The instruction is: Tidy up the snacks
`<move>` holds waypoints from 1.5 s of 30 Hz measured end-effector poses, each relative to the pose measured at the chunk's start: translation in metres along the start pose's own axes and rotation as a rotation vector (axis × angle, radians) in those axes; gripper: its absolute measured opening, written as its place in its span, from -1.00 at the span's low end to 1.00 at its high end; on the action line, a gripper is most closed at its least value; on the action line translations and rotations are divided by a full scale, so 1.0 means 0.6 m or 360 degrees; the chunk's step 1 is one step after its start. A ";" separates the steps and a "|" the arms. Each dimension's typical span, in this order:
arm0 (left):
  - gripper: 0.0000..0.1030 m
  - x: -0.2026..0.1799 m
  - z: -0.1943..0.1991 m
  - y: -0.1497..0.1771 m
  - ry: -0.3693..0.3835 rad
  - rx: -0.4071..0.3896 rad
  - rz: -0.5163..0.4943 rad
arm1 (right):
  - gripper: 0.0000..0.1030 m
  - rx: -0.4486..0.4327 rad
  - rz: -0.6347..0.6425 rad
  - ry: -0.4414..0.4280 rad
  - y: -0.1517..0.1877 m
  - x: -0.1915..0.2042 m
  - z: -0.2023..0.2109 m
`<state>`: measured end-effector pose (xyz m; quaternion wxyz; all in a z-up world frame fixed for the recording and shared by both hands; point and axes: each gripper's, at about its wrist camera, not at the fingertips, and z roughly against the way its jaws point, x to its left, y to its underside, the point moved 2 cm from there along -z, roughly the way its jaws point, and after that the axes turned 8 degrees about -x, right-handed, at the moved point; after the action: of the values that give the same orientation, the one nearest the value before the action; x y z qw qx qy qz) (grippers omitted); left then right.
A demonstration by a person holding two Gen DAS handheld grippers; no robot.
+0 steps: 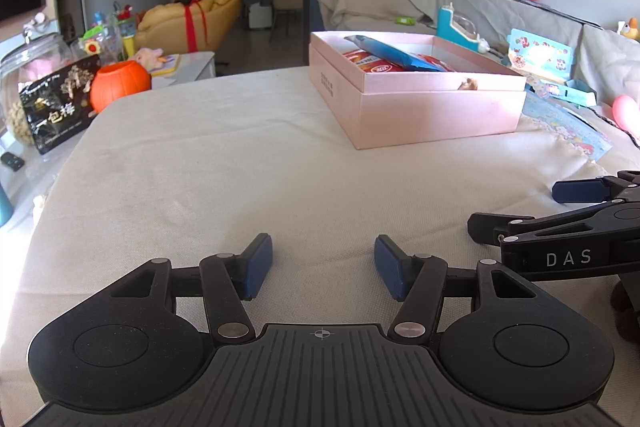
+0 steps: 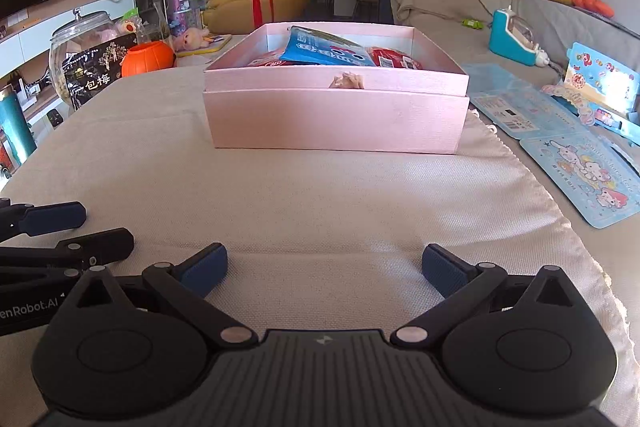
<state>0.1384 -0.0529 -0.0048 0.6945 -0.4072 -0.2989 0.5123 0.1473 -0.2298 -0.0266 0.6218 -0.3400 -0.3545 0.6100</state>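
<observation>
A pink open box [image 1: 432, 111] stands on the beige cloth, far right in the left wrist view and straight ahead in the right wrist view [image 2: 336, 123]. In it lie a blue snack bag [image 2: 324, 51] and red snack packs [image 2: 394, 58]; the blue bag [image 1: 396, 53] and a red pack [image 1: 372, 63] also show in the left wrist view. My left gripper [image 1: 323, 265] is open and empty, low over the cloth. My right gripper [image 2: 325, 273] is open and empty beside it. Each gripper shows in the other's view [image 1: 516, 207] [image 2: 104, 227].
To the left, a side table holds a black snack bag [image 1: 60, 103], a glass jar [image 2: 76, 43] and an orange pumpkin pot [image 1: 120, 83]. Blue sticker sheets [image 2: 580, 171] and a teal toy [image 2: 516, 37] lie to the right on the sofa. The beige cloth [image 2: 320, 203] lies between grippers and box.
</observation>
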 end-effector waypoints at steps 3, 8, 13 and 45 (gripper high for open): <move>0.23 0.000 0.000 0.000 0.0000 0.0000 0.0000 | 1.00 0.0000 -0.0002 -0.0001 0.000 0.000 0.000; 0.22 0.009 0.002 0.000 0.0046 -0.0007 0.0060 | 1.00 0.0000 -0.0003 -0.0002 0.000 0.000 0.000; 0.22 0.048 0.007 0.002 0.0179 -0.0048 0.0300 | 1.00 0.0000 -0.0003 -0.0002 0.000 0.000 0.000; -0.89 0.177 -0.030 0.043 0.0298 -0.0132 0.1262 | 1.00 -0.0002 0.0001 -0.0010 -0.002 0.020 -0.010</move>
<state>0.1729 0.0474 -0.0364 0.4504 -0.5634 -0.0747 0.6886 0.1530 -0.2177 -0.0286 0.6202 -0.3385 -0.3567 0.6112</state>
